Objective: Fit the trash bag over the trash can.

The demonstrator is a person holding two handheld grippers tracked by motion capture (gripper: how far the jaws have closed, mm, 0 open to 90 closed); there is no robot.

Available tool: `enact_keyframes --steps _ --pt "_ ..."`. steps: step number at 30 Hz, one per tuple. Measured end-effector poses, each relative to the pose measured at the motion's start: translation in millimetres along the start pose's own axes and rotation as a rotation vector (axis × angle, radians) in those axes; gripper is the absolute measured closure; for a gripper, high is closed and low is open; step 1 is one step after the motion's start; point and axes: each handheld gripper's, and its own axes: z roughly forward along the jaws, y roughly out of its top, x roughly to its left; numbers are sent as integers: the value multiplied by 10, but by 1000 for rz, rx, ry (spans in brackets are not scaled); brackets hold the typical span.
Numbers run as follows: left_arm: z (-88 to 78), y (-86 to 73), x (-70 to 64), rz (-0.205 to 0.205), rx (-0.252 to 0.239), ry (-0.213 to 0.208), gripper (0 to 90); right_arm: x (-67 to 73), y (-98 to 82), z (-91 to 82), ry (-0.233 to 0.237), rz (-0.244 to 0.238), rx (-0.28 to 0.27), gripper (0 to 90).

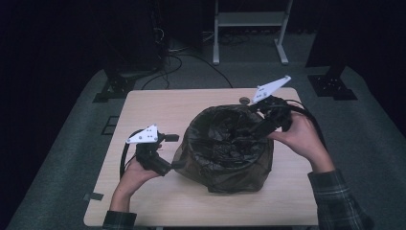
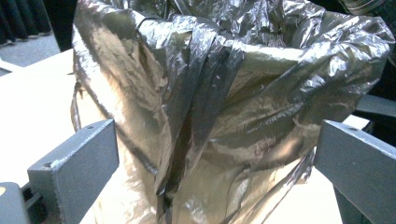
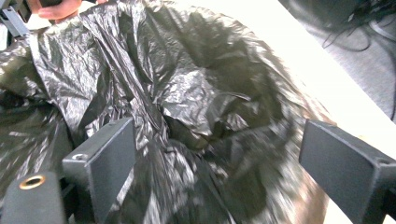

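Note:
A black plastic bin liner (image 1: 225, 143) lines a round bin in the middle of the wooden table (image 1: 158, 108), its crinkled film folded over the rim. My left gripper (image 1: 176, 151) stands open at the bag's left side, low near the table. In the left gripper view its jaws stand wide apart, with the bag's outer wall (image 2: 215, 116) close ahead and not pinched. My right gripper (image 1: 256, 130) is open over the bag's right rim, pointing into the mouth. The right gripper view looks down on the rumpled film (image 3: 187, 102) between its spread jaws.
A small round object (image 1: 244, 100) lies on the table behind the bin. Beyond the table's far edge are a white frame's legs (image 1: 249, 28), black stand bases (image 1: 115, 86) and cables on grey floor. A person's other hand (image 3: 58, 8) shows at the top left of the right gripper view.

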Motion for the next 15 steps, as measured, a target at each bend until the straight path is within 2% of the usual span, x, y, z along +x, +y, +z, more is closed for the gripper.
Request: enact_keyframes --steps 3,7,9,15 --pt "-63 -1 -10 3 6 14 0 -19 -153 -148 -18 21 -47 99" --pt "-125 -16 -27 1 25 25 0 -22 -359 -284 -39 54 -76 99" --pt "-161 -24 -42 2 22 40 0 -29 -453 -329 -49 66 -93 99" --pt "-271 -97 -100 -4 57 65 0 -15 -790 -445 -78 102 -135 99"
